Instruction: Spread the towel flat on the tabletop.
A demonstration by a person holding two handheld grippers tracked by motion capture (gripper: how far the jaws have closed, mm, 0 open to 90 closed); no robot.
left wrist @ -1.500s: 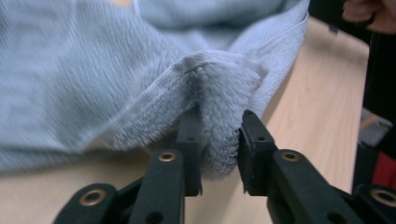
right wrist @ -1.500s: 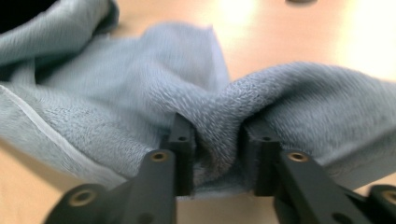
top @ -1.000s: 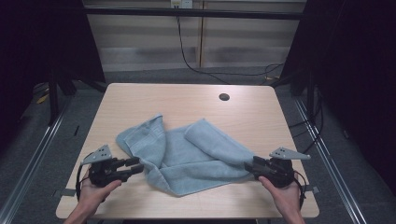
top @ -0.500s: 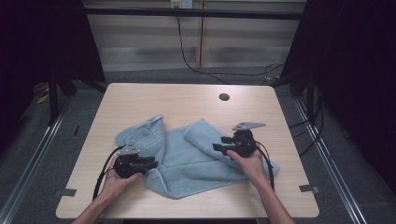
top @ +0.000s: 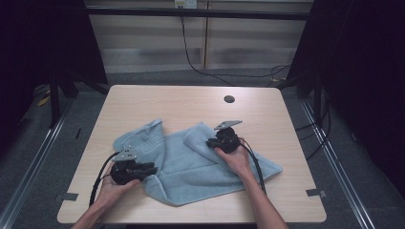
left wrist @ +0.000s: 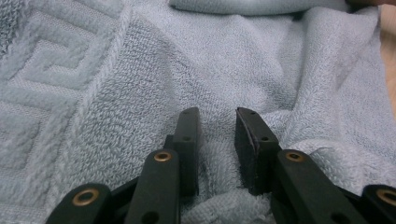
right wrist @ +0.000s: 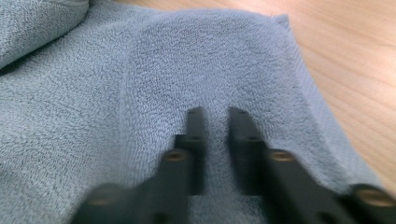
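A light blue towel (top: pixel 191 164) is seen lying crumpled on the wooden table (top: pixel 181 107), spread across its near half. The left gripper (top: pixel 150 170) is held low at the towel's near-left edge, with the left hand (top: pixel 113 180) wrapped around its body. In the left gripper view, the left gripper (left wrist: pixel 217 128) is shown with its jaws set narrowly apart, a fold of the towel (left wrist: pixel 261 70) bunched up between them; whether the cloth is actually pinched cannot be told. A woven key-pattern border (left wrist: pixel 32 88) is seen at the left of that view.

The right gripper (top: pixel 210 141) is placed on a raised fold near the towel's middle, held by the right hand (top: pixel 234 156), with a grey three-cornered plate on top. In the right gripper view, the right gripper (right wrist: pixel 215 114) is shown with jaws slightly parted, resting on the towel (right wrist: pixel 140 84) surface near a rounded corner; bare table (right wrist: pixel 355 60) is seen to the right. A dark round hole (top: pixel 229 99) is noted on the table's far side, well apart from the towel.
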